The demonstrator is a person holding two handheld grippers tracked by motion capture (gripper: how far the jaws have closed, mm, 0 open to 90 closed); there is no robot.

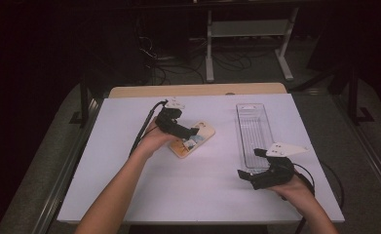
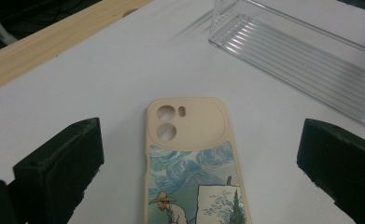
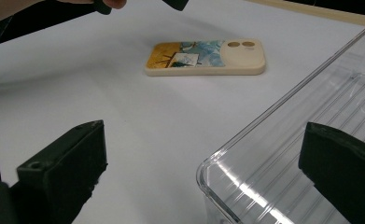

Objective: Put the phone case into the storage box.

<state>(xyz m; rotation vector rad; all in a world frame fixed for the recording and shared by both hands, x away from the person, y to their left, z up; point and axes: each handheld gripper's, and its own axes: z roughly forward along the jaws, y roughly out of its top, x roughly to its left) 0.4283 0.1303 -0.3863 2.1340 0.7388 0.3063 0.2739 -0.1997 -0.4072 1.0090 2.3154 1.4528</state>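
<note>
A white tabletop point(image 1: 188, 190) carries a phone case point(image 1: 192, 139) and a clear tray point(image 1: 254, 127); the room behind is dark. The left gripper point(image 1: 190, 131) has its fingers spread over the case. The right gripper point(image 1: 246, 176) is likewise released at the tray's near end.

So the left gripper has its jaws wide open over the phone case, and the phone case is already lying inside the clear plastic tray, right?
Not quite. The left gripper does have its jaws wide open over the phone case, but the case lies on the white table, apart from the clear plastic tray. The high view shows bare table between them, and the tray holds nothing.
</note>
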